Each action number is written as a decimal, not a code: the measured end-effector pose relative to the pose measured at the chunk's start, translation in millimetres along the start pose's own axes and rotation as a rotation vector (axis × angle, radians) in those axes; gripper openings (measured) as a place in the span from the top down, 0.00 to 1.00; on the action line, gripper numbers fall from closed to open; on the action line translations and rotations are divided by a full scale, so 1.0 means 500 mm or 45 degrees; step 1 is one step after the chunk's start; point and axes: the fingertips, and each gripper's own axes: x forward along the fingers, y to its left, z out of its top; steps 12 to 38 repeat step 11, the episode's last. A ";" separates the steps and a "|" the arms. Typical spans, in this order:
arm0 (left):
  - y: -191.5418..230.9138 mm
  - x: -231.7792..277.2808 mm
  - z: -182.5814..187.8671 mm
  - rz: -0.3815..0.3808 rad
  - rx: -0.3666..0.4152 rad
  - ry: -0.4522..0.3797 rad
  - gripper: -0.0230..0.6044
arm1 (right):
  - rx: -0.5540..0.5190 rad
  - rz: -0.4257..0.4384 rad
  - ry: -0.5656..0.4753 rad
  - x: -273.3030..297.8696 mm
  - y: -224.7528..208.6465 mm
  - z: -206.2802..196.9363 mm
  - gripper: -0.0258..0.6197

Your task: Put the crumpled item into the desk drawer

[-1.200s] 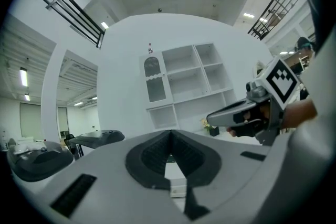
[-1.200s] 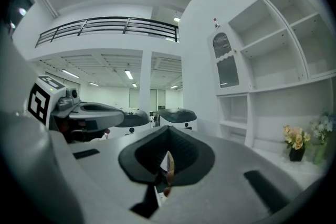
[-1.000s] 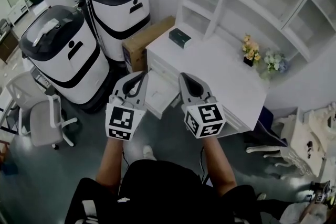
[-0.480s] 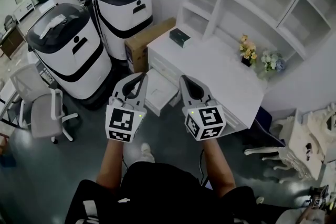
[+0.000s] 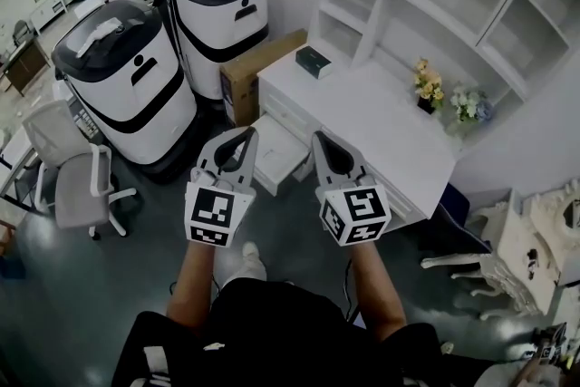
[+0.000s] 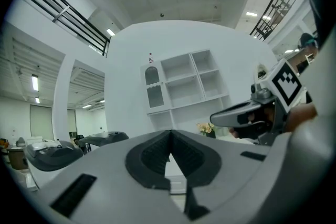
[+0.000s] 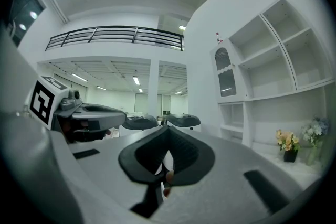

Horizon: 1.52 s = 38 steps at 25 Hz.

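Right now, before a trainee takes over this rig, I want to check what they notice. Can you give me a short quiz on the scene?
1. True or false: the desk drawer is pulled open.
2. What lies on the desk at the end nearest the cardboard box? A) a small dark box B) a laptop C) a mug
3. Fill in: the left tongs and right tongs are both ____, with nothing held between them.
Key: 1 true; 2 A; 3 shut.
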 end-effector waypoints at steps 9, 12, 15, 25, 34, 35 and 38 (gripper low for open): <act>-0.038 -0.037 -0.001 -0.003 0.018 -0.010 0.95 | -0.012 0.012 -0.014 -0.034 0.027 -0.007 0.97; -0.045 -0.045 0.001 -0.006 0.015 -0.010 0.95 | -0.010 0.014 -0.014 -0.041 0.031 -0.008 0.97; -0.045 -0.045 0.001 -0.006 0.015 -0.010 0.95 | -0.010 0.014 -0.014 -0.041 0.031 -0.008 0.97; -0.045 -0.045 0.001 -0.006 0.015 -0.010 0.95 | -0.010 0.014 -0.014 -0.041 0.031 -0.008 0.97; -0.045 -0.045 0.001 -0.006 0.015 -0.010 0.95 | -0.010 0.014 -0.014 -0.041 0.031 -0.008 0.97; -0.045 -0.045 0.001 -0.006 0.015 -0.010 0.95 | -0.010 0.014 -0.014 -0.041 0.031 -0.008 0.97; -0.045 -0.045 0.001 -0.006 0.015 -0.010 0.95 | -0.010 0.014 -0.014 -0.041 0.031 -0.008 0.97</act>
